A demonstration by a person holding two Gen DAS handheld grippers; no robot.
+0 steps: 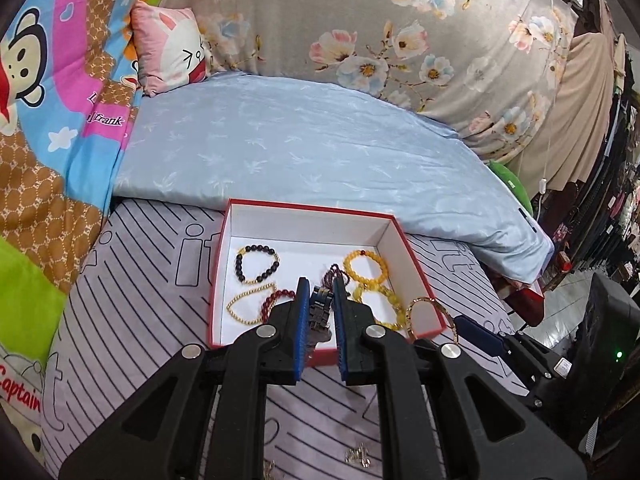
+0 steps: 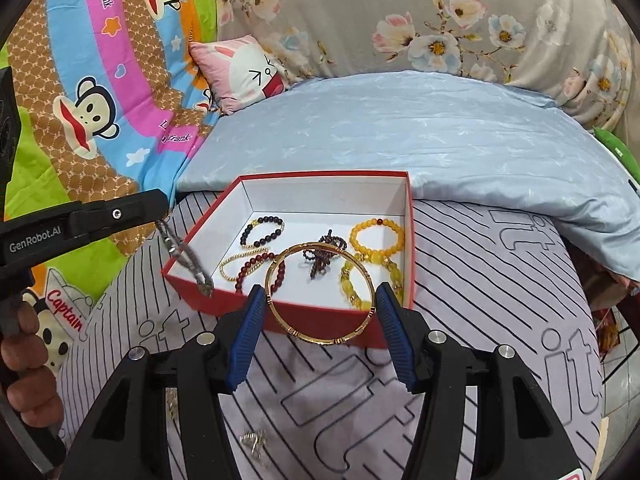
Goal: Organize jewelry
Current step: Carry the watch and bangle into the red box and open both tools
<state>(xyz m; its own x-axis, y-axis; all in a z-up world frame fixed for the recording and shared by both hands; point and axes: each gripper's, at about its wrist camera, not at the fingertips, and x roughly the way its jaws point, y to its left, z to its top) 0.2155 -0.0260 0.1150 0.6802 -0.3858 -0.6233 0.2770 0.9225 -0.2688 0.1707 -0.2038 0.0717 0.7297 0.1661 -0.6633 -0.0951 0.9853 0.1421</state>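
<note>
Step in hand: both grippers are bringing a piece to the red box (image 2: 192,300), which sits on the bed's striped sheet (image 2: 480,280); neither piece is set down yet

Left gripper (image 1: 321,300): fingers (image 1: 303,312) clenched on a metal-link watch (image 1: 320,312); in the right wrist view the watch hangs from it over the box's near left wall, its lower end dipping inside

Right gripper (image 2: 320,316): fingers (image 2: 250,328) spread wide yet pressed to the outer rim of a gold bangle (image 2: 320,292), so it is grasping the bangle across its width; the bangle is over the near wall, partly above the box floor

Next move, as judged: each piece must travel further over the floor and go down on a bare white patch, then the fingers part; the left strap should be lowered so it coils, not drapes over the wall

Risk, as judged: the bangle is held only by two rim contacts and could pivot or slip

Count in box: five beaded bracelets – one dark-and-gold (image 2: 262,231), one red-and-gold (image 2: 256,266), one dark garnet, bunched up (image 2: 322,258), two yellow (image 2: 376,236)

Count in transit: one watch, one bangle

Count left on sheet: small metal pieces near the grippers (image 2: 254,440); too small to count or name with certainty
</note>
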